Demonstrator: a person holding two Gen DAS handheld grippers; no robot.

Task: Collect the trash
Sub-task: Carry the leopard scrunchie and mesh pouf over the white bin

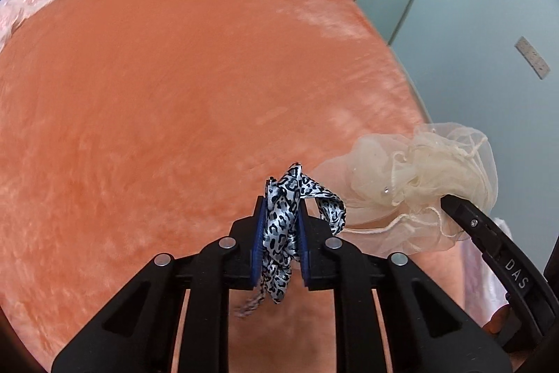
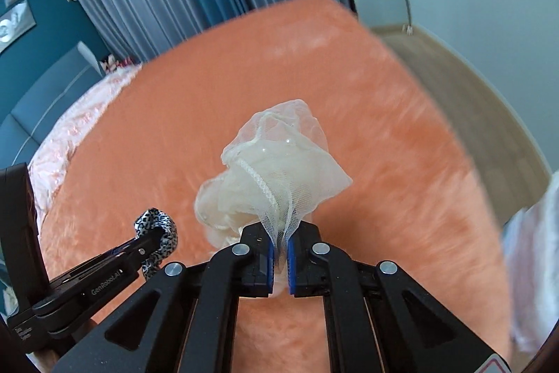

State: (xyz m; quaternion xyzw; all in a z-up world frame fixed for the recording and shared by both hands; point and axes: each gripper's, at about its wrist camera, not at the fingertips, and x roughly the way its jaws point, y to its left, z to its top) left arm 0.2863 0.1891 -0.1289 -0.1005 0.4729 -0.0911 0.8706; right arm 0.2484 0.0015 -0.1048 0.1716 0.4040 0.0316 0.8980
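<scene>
Both scraps look light, limp and easily crushed. The leopard-print ribbon (image 1: 283, 226) is satiny and likely slippery, so a bunched fold is the safest hold; the cream mesh bundle (image 2: 276, 173) is airy and best pinched where its layers gather. The left gripper (image 1: 281, 226) has its fingers clamped on the ribbon, whose ends dangle below them. The right gripper (image 2: 279, 254) pinches the mesh's gathered tail; the bundle billows ahead of the fingers, above the orange bed (image 1: 139, 93).
</scene>
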